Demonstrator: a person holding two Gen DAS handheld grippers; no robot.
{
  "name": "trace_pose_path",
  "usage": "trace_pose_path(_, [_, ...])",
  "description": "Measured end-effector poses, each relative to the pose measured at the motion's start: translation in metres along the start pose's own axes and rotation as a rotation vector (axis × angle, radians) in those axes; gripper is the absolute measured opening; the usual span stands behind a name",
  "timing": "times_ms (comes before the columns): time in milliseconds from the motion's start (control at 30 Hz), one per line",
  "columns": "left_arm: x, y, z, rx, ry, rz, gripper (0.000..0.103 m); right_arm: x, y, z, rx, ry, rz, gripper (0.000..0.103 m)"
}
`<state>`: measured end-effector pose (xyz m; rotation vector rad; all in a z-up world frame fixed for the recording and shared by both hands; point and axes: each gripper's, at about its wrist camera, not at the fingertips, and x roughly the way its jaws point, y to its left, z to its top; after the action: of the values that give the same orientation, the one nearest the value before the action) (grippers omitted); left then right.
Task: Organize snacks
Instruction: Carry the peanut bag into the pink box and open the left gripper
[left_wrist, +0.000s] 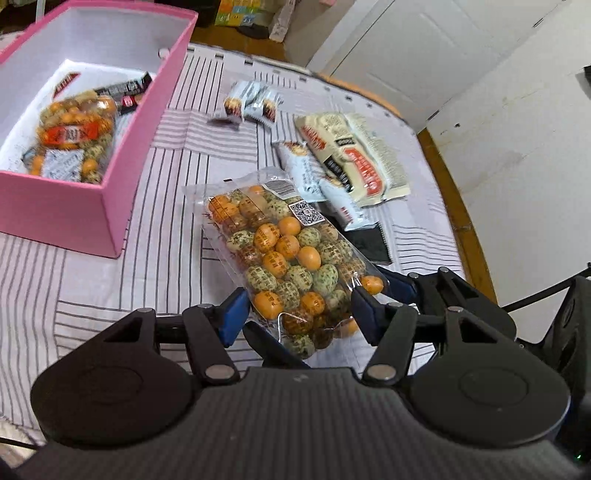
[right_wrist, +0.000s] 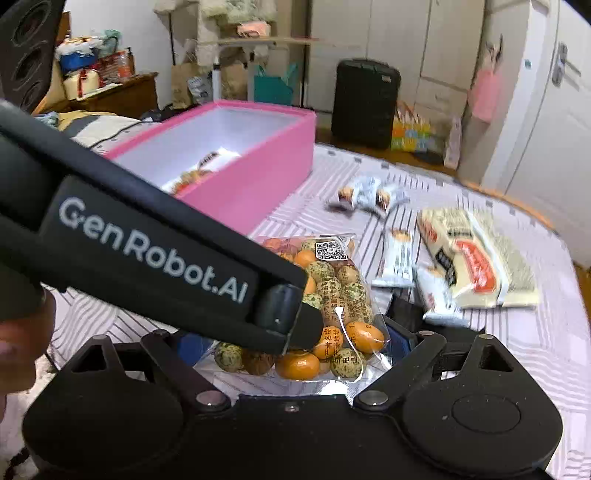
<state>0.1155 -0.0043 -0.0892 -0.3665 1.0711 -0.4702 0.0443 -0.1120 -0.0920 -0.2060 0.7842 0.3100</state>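
**Ana:** Nearest the left wrist lens is the left gripper (left_wrist: 295, 314), and between its blue pads sits the near end of a clear bag of coated peanuts (left_wrist: 280, 251), orange and speckled green. The jaws stand fairly narrow, one on each side of the bag's bottom end.

**Ben:** Actually clamped?

**Ana:** The pads seem to touch the film, but I can't tell if they press it. The bag appears to lie on the striped bedspread (left_wrist: 110, 280), running off towards 12 o'clock.

**Ben:** And the right gripper (right_wrist: 291, 354)?

**Ana:** Its own view shows the same bag between its fingers, with the left tool's black body crossing from 9 o'clock and covering much of it. Its left fingertip is hidden, so I can't say how its jaws stand.

**Ben:** Why both on one bag?

**Ana:** My guess: a floppy, slippery bag is easier to lift from its end with a second tool steadying it. The pink box (left_wrist: 122, 192) at 10 o'clock already holds a matching peanut bag and a dark wrapper, so it is likely the destination.

**Ben:** What's left?

**Ana:** At 1 o'clock, a large cream packet (left_wrist: 354, 158), white bars (left_wrist: 299, 170), small sachets (left_wrist: 251, 103). Their print is blurred, and a black packet (left_wrist: 369, 242) lies partly under them.
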Motion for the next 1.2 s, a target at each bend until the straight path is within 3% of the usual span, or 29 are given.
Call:
trace_pose_path(267, [-0.054,-0.012,0.004,0.042,-0.073,-0.01,0.058,-0.039,0.013,0.021,-0.049,-0.075,-0.007,0.094])
trace_pose_path(500, [-0.1,-0.007,0.027,0.068,-0.14,0.012,0.059,-0.032,0.027,0.08,-0.119,-0.125,0.023,0.094])
trace_pose_path(700, [-0.13,0.02,0.059,0.053,-0.208,0.057,0.059,-0.006,0.045,0.129,-0.158,-0.151,0.072,0.094])
trace_pose_path(933, [-0.123,0.077,0.108,0.006,-0.203,0.098,0.059,0.053,0.062,0.16,-0.141,-0.114,0.126,0.094])
trace_pose_path(1200, [-0.083,0.137,0.137,-0.066,-0.126,0.145,0.059,0.111,0.069,0.159,-0.083,-0.036,0.216,0.094])
